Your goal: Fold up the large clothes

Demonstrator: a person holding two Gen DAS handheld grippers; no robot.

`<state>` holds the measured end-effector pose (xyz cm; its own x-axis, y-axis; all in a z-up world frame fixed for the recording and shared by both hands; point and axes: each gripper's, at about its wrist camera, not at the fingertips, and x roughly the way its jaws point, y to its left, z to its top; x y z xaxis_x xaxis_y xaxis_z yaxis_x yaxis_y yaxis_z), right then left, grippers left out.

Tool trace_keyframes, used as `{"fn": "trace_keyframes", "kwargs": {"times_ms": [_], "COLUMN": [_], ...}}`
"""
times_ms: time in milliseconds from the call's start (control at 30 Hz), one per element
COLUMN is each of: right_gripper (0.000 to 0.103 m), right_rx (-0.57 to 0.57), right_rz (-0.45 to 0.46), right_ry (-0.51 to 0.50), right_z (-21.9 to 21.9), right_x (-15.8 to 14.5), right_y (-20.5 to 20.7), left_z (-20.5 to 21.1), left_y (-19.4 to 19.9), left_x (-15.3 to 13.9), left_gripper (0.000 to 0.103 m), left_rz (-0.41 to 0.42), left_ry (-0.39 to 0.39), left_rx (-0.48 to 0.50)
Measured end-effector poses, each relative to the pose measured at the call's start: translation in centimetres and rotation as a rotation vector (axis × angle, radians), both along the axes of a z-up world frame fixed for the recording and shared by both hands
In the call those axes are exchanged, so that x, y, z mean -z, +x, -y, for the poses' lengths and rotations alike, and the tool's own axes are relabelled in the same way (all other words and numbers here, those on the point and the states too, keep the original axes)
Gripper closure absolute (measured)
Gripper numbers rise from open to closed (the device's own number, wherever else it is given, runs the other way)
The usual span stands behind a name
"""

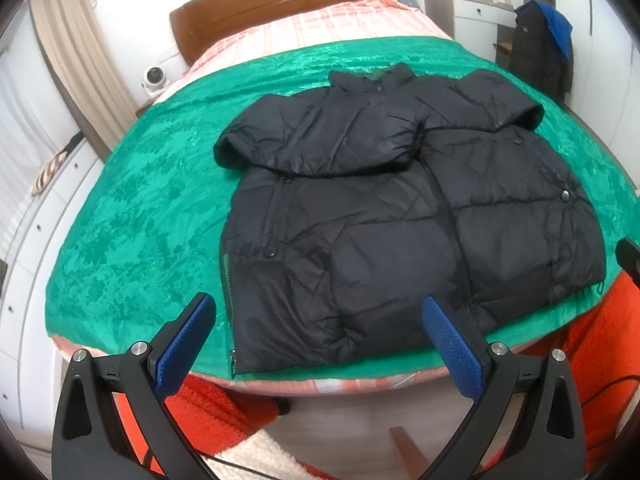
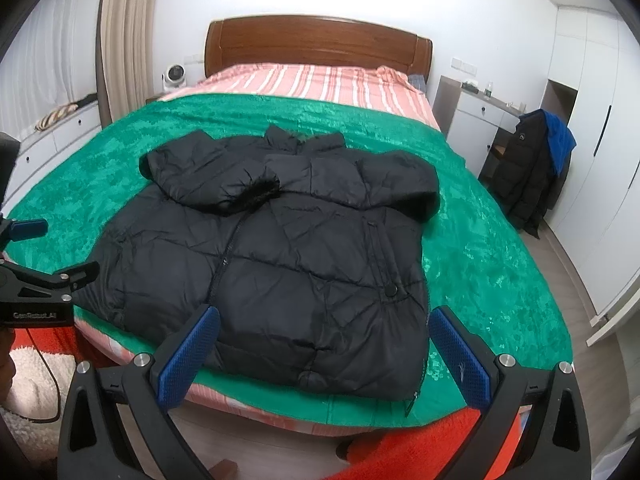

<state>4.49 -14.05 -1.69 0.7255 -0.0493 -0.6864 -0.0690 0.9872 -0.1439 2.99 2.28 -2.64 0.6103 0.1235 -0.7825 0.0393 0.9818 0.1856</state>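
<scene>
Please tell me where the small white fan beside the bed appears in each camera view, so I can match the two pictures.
Left wrist view: the white fan is at upper left, below the headboard's left end.
Right wrist view: the white fan is at upper left of centre, just left of the headboard.
Shared landmark: the wooden headboard.

The jacket [image 2: 280, 264] lies flat on the blanket [image 2: 480, 264] near the foot of the bed [image 2: 320, 80], at frame centre in both wrist views, its collar toward the headboard [image 2: 316, 42] and both sleeves folded across its chest. The headboard stands at the upper centre, behind the bare striped sheet. A small fan [image 2: 173, 75] sits at the upper left beside the bed. A dresser [image 2: 472, 116] stands at the upper right, with a hanging coat [image 2: 532, 168] in front of it. The left gripper [image 1: 320, 344] and right gripper [image 2: 326, 354] hover at the lower edge, before the jacket's hem, apart from it
</scene>
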Motion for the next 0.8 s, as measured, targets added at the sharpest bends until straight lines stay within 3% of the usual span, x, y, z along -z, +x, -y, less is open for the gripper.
{"fn": "trace_keyframes", "kwargs": {"times_ms": [167,367,800], "right_gripper": [0.000,0.000,0.000], "right_rx": [0.048,0.083,0.109], "right_rz": [-0.051,-0.101,-0.179], "right_ry": [-0.097,-0.141,-0.100], "right_z": [0.3,1.2,1.8], "right_x": [0.2,0.8,2.2], "right_y": [0.5,0.7,1.0], "left_z": [0.0,0.9,1.2], "left_y": [-0.1,-0.1,0.0], "left_x": [0.2,0.4,0.7], "left_gripper": [0.000,0.000,0.000], "left_rz": [-0.010,-0.017,-0.037], "left_ry": [-0.003,0.011,0.021], "left_rx": [0.006,0.026,0.035]}}
